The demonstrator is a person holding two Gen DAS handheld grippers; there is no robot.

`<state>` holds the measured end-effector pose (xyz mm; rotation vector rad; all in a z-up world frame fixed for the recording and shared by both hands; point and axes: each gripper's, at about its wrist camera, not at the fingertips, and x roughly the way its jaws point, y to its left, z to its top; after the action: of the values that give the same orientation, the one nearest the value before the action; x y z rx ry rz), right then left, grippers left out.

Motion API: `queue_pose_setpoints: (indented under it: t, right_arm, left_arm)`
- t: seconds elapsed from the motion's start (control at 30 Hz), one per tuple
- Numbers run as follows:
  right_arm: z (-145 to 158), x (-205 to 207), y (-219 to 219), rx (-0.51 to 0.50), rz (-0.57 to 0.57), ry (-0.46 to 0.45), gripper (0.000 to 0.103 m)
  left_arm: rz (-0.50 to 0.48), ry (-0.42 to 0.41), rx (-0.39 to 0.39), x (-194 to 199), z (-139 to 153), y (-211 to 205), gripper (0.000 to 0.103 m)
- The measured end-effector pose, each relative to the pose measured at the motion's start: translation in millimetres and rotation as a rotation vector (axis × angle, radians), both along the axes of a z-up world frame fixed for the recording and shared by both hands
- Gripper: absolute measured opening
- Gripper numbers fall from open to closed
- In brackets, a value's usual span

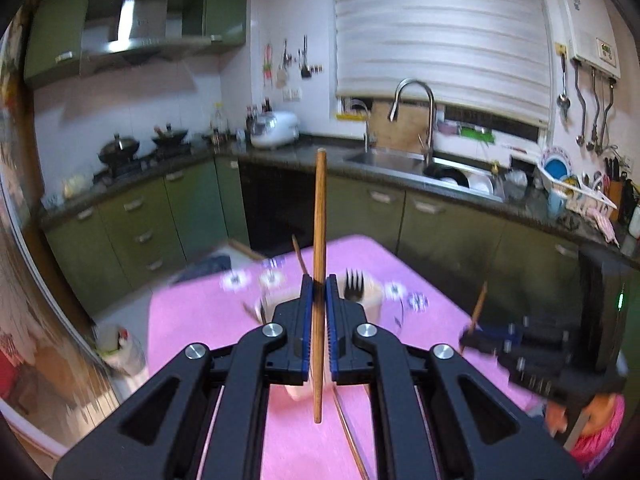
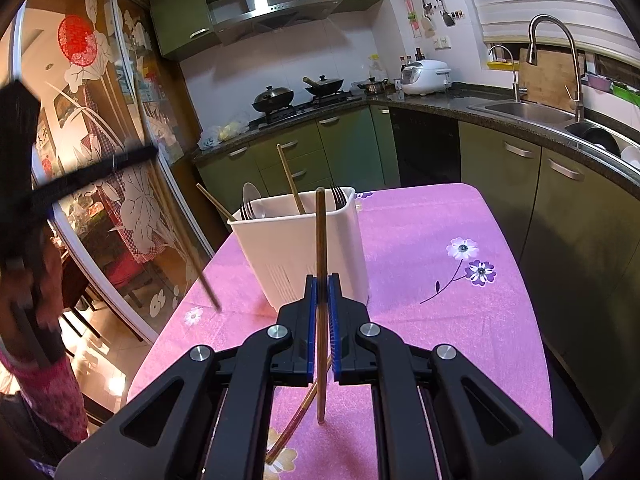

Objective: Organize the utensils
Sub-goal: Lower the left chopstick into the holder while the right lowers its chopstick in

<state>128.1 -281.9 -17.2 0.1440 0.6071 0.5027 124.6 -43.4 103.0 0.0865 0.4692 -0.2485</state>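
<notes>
My left gripper (image 1: pixel 319 282) is shut on a wooden chopstick (image 1: pixel 319 216), held upright above the pink table. It shows blurred at the left of the right wrist view (image 2: pixel 120 164) with its chopstick (image 2: pixel 206 280). My right gripper (image 2: pixel 321 280) is shut on another wooden chopstick (image 2: pixel 321 240), upright, just in front of the white utensil holder (image 2: pixel 312 248). The holder has forks (image 2: pixel 338 196), a spoon (image 2: pixel 252 200) and a chopstick (image 2: pixel 290 180) in it. In the left wrist view the holder (image 1: pixel 370 298) is partly hidden behind my fingers. Another chopstick (image 2: pixel 296 416) lies on the cloth under the right gripper.
The table has a pink flowered cloth (image 2: pixel 440 280). Green cabinets (image 2: pixel 500 168), a sink with tap (image 2: pixel 556 60) and a stove with pans (image 2: pixel 296 96) stand behind. A glass sliding door (image 2: pixel 100 140) is left of the table. A plastic bottle (image 1: pixel 120 346) stands on the floor.
</notes>
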Motion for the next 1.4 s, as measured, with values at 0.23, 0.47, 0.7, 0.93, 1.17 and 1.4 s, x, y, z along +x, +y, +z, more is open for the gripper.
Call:
queue_pose_setpoints:
  t: [0.23, 0.47, 0.7, 0.93, 1.17, 1.4]
  right_arm:
    - [-1, 2, 0, 0.000, -0.005, 0.008, 0.007]
    - [-1, 2, 0, 0.000, -0.006, 0.007, 0.006]
    - [20, 4, 5, -0.010, -0.001, -0.042, 0.006]
    - [76, 10, 8, -0.016, -0.023, -0.171, 0.006]
    - [123, 17, 15, -0.025, -0.036, -0.260, 0.006]
    - [160, 27, 20, -0.003, -0.037, -0.313, 0.006]
  left_arm:
    - [0.010, -0.092, -0.017, 20, 42, -9, 0.006]
    - [0.037, -0.150, -0.038, 31, 61, -12, 0.006]
    - [0.080, -0.125, -0.046, 66, 38, -11, 0.006]
    - [0.105, -0.062, -0.030, 90, -5, -12, 0.006]
    - [0.114, 0.007, -0.026, 99, -40, -13, 0.006]
    - [0.122, 0.064, -0.019, 103, -65, -13, 0.006]
